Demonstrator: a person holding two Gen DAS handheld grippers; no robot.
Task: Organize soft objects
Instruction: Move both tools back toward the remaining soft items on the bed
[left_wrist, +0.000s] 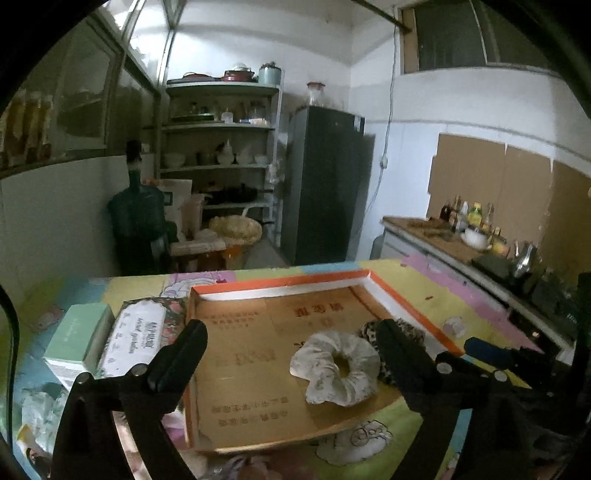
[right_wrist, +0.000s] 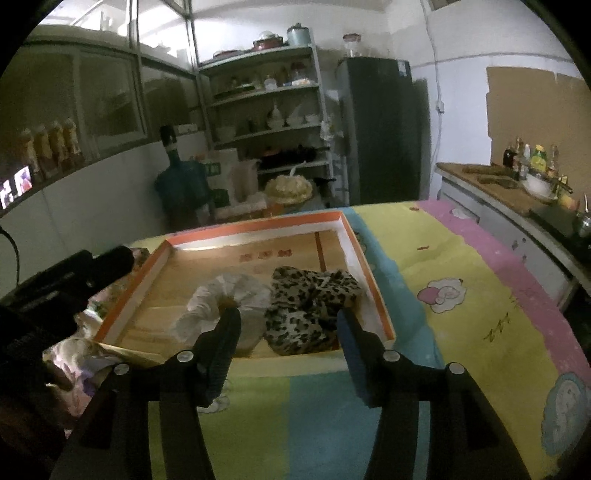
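Here much is half seen. In the left wrist view the leopard scrunchie (left_wrist: 408, 332) lies mostly behind the right finger of the left gripper (left_wrist: 291, 332), so only its spotted rim shows. The right gripper's blue-padded tip (left_wrist: 484, 348) pokes in at that picture's right edge, the rest cut off. In the right wrist view the left gripper (right_wrist: 74, 280) is a dark, blurred bulk at the left edge, its jaws not to be made out there. The print on the box floor is upside down and too soft to read.

The tray box (left_wrist: 406, 299), orange-rimmed and shallow, sits on the pastel cloth (right_wrist: 461, 266). Inside it, toward its right side, lie the two soft things: the white scrunchie (left_wrist: 338, 367) flat on the cardboard floor, and the leopard scrunchie (right_wrist: 306, 306) just beside it on the right, the two touching.

The left gripper points somewhat downward over the box; its jaws stand wide apart with nothing gripped, the white scrunchie lying on the floor beyond and between them. The right gripper (right_wrist: 286, 321) tilts down from the near rim of the box; its jaws stand partly apart, the pads clear of the leopard scrunchie that shows between them.

Left of the box stand a green carton (left_wrist: 79, 341) and a tissue pack (left_wrist: 138, 332).
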